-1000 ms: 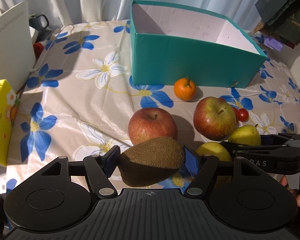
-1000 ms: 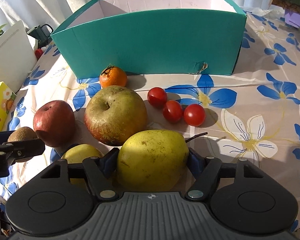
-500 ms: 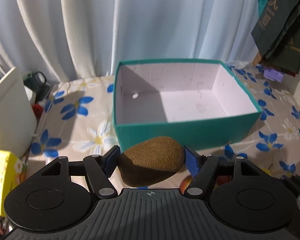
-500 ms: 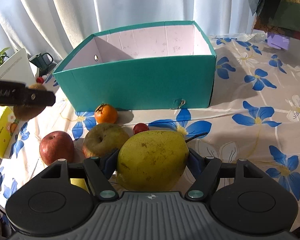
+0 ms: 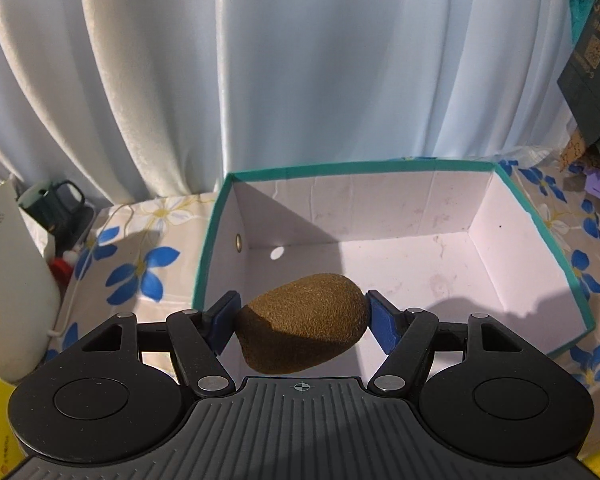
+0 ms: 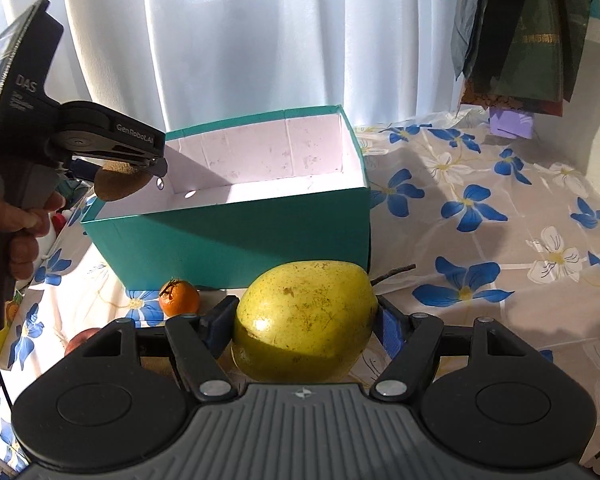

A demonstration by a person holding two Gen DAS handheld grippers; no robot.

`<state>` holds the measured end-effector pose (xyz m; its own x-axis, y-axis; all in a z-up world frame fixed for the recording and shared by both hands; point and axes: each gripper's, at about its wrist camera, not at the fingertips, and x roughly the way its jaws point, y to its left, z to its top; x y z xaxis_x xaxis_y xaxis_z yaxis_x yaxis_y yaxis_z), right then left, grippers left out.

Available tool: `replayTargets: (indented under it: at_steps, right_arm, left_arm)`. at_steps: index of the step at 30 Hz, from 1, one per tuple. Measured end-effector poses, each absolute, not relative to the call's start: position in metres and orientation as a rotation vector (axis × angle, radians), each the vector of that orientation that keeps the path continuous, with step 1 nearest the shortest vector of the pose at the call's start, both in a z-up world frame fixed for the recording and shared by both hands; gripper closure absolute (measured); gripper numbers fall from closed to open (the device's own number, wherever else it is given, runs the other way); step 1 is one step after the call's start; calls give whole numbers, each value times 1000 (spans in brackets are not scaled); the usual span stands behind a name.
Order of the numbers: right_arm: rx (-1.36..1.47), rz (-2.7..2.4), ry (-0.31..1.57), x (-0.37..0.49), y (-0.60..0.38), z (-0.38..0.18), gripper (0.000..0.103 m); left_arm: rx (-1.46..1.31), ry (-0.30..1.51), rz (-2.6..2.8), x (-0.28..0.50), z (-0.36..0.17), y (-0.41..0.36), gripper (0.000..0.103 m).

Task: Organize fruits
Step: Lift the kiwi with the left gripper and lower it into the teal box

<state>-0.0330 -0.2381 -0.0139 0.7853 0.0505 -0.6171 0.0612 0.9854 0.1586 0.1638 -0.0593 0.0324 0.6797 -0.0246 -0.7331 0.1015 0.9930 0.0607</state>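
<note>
My left gripper (image 5: 302, 320) is shut on a brown kiwi (image 5: 304, 322) and holds it in the air over the front left part of the teal box (image 5: 420, 166), whose pale inside holds nothing. In the right wrist view the left gripper (image 6: 120, 176) with the kiwi (image 6: 118, 184) hangs over the box's (image 6: 240, 236) left corner. My right gripper (image 6: 304, 324) is shut on a yellow pear (image 6: 306, 320), held above the table in front of the box.
A tangerine (image 6: 179, 297) and part of a red apple (image 6: 80, 338) lie on the flowered tablecloth (image 6: 480, 208) before the box. A white device (image 5: 8, 280) and a dark mug (image 5: 56, 208) stand left of the box. Dark bags (image 6: 520, 28) hang at the right.
Both grippers have risen from the table with their fruit. The left one has carried the kiwi forward over the box's rim. The right one has lifted the pear higher.
</note>
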Motion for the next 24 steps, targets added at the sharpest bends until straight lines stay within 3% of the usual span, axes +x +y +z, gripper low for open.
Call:
replayTargets:
  at_steps: [7,10,13,14,15,22,23,24]
  right_arm:
    - [188,-43,657,-37,-247,-14,33]
    - [197,-52,652,-38,-250,-13,38]
    - [208,-61,662,-36,-253,-14,47]
    - [203,-59,657,-34,-252,-14,63]
    - [196,-50,656,-31,-252,-15,69]
    - [226,-87,711,-22,-262,-46,68]
    - [230,-84,717,-26,-264,-47,55]
    - [229,-95,726,-32,-265,-49,35]
  left_arm:
    - [105,897,-75,183,4,-66,30]
    - [110,921,-78,186,-3,-69,30]
    - [101,949,-90,191,-9,-70,30]
    - [99,960,-91,192,-11,-70,30]
    - [99,969,-90,195,-14,-70,30]
    - [121,1006,-90,198,-25,-67,30]
    - [124,1015,-92,198,-27,-68,30]
    - [124,1021,-97,199,-29,-67,30]
